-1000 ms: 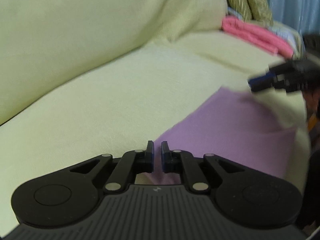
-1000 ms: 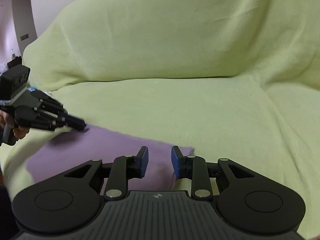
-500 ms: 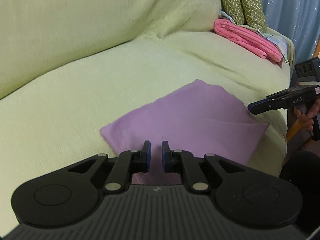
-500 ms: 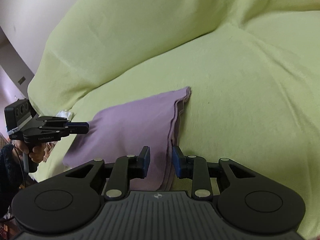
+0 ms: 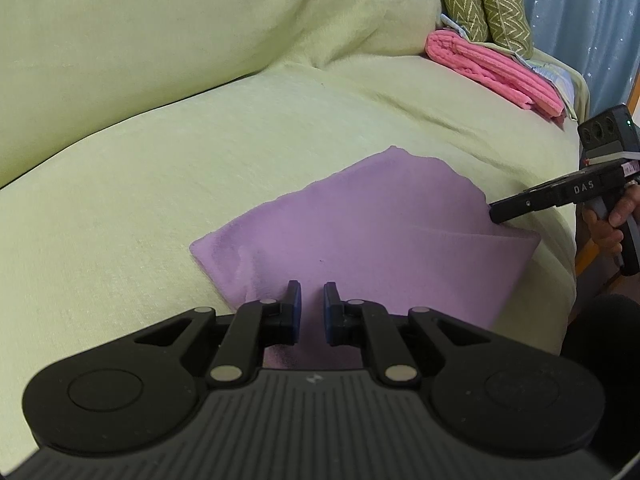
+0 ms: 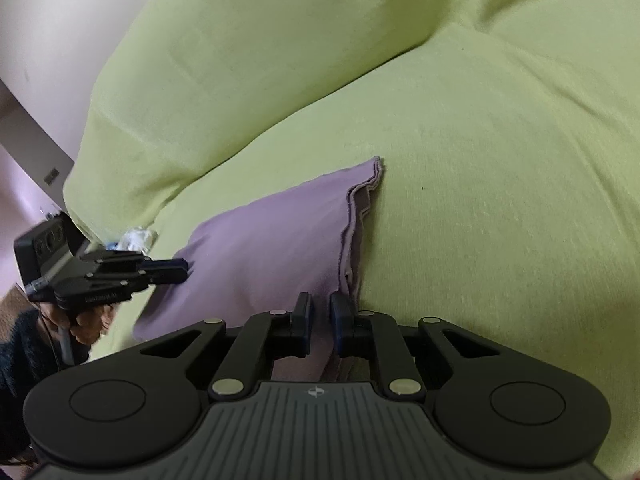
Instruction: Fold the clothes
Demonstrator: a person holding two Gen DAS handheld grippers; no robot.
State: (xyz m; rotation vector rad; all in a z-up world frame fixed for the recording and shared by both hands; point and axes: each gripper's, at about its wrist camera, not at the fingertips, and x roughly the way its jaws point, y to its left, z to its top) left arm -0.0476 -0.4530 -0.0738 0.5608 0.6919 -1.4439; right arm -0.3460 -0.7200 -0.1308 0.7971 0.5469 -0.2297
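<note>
The folded purple cloth (image 5: 360,240) lies flat on the green-covered sofa seat (image 5: 160,184), near its front edge. Its long axis runs between the 2 claws.

Left claw (image 5: 312,304): over the near fold of the cloth, jaws a narrow gap apart, clamped on nothing.

Right claw (image 6: 320,316): at the opposite end, over the stacked open edges (image 6: 352,216), jaws likewise slightly apart and empty. In the left wrist view its tip (image 5: 500,214) sits just beside the cloth's edge; contact cannot be confirmed.

Judgement: each claw is nearest its own end, so a further fold would bring 1 end across to the other.

Not determinable: the layer count beyond several visible edges, and the cloth portions under each claw body. A pink folded towel (image 5: 496,72) rests well apart, against patterned cushions (image 5: 484,4).
</note>
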